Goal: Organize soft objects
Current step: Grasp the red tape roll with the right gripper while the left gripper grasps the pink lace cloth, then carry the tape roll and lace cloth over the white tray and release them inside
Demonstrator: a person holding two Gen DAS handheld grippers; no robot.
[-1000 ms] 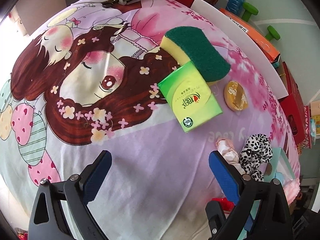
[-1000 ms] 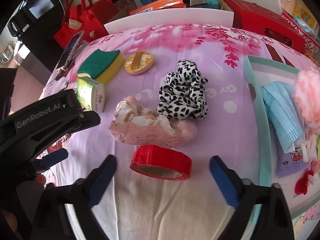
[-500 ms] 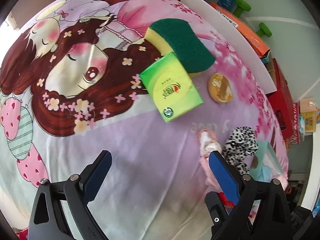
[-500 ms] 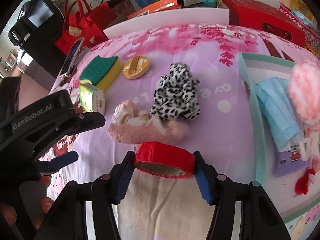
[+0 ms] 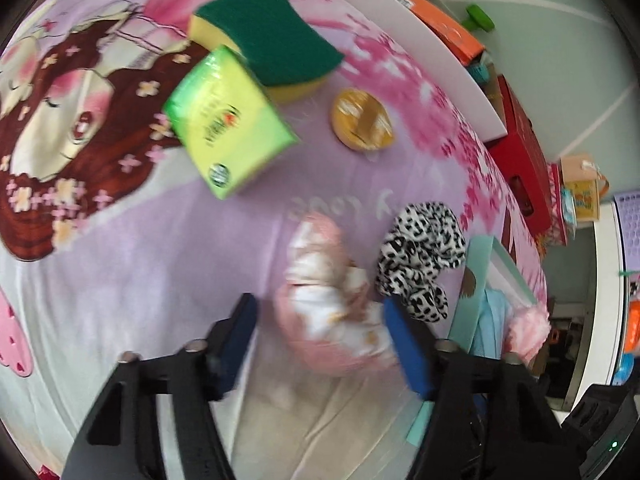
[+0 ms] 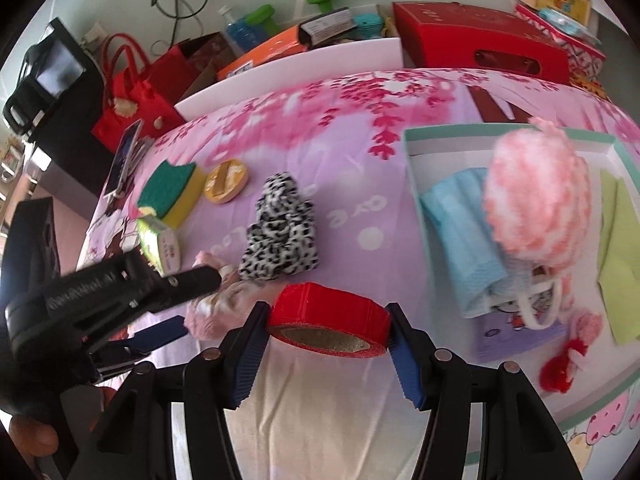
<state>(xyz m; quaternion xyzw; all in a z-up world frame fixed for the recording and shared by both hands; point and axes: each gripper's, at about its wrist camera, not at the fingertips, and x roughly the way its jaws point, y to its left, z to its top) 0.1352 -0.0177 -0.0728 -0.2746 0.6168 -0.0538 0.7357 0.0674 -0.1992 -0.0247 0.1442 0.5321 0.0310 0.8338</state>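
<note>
Your left gripper (image 5: 320, 340) was open, straddling pink cloth (image 5: 332, 312) on bedsheet; cloth lay dead ahead, long axis running away from you. Your right gripper (image 6: 326, 340) clamped red tape (image 6: 328, 330), just left of tray (image 6: 412, 168).

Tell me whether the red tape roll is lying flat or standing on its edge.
Lying flat. The red tape roll sits with its open core facing up, and the right gripper has closed its blue pads against the roll's two sides.
</note>
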